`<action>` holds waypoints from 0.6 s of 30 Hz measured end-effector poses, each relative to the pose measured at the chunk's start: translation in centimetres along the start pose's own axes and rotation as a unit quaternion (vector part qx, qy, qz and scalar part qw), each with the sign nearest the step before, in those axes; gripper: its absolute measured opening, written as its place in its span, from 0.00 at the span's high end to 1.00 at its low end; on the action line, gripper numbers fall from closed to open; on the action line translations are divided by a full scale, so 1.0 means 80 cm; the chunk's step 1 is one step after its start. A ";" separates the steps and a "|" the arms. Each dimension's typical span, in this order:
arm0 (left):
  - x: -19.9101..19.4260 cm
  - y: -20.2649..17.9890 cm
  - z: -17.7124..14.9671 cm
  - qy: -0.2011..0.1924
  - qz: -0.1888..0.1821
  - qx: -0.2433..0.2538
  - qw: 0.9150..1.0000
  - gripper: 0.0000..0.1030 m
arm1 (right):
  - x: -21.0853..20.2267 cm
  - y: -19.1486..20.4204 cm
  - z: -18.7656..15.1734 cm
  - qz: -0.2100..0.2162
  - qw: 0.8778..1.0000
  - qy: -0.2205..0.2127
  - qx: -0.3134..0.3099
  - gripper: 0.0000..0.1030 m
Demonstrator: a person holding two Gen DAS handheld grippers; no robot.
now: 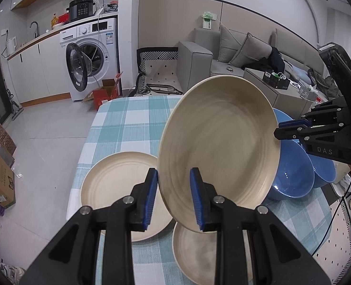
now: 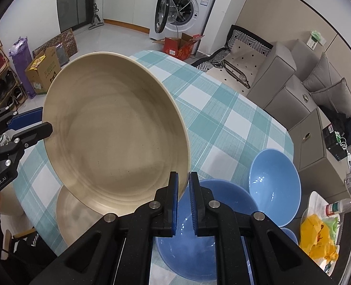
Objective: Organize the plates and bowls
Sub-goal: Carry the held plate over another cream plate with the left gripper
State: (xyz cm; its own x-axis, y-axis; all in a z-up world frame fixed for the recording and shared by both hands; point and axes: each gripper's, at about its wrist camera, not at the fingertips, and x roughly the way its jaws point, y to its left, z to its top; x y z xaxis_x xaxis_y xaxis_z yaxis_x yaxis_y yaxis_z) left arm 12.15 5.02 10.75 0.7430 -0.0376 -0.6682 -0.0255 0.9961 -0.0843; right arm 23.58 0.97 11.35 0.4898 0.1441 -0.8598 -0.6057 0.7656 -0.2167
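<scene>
We hold one beige plate (image 1: 219,142) tilted above the worktop (image 1: 127,123), left gripper (image 1: 174,198) and right gripper (image 2: 183,203) fingers both clamped on its rim

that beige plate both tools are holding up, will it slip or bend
The beige plate probably stays stiff: its rim keeps a clean round shape. Its smooth surface and tilt may let it slip, though the left tool and right tool clamp opposite edges.
</scene>
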 end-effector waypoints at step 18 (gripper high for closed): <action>-0.002 0.002 -0.031 0.023 0.002 0.001 1.000 0.75 | 0.017 0.027 -0.028 0.021 0.999 0.023 -0.029 0.91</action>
State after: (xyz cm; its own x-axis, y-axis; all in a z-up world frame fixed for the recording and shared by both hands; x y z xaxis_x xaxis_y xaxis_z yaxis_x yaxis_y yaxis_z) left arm 10.37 5.00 9.02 0.7117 -0.0373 -0.7015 -0.0268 0.9964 -0.0802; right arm 21.52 1.44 8.67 0.4355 0.1453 -0.8884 -0.6604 0.7222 -0.2056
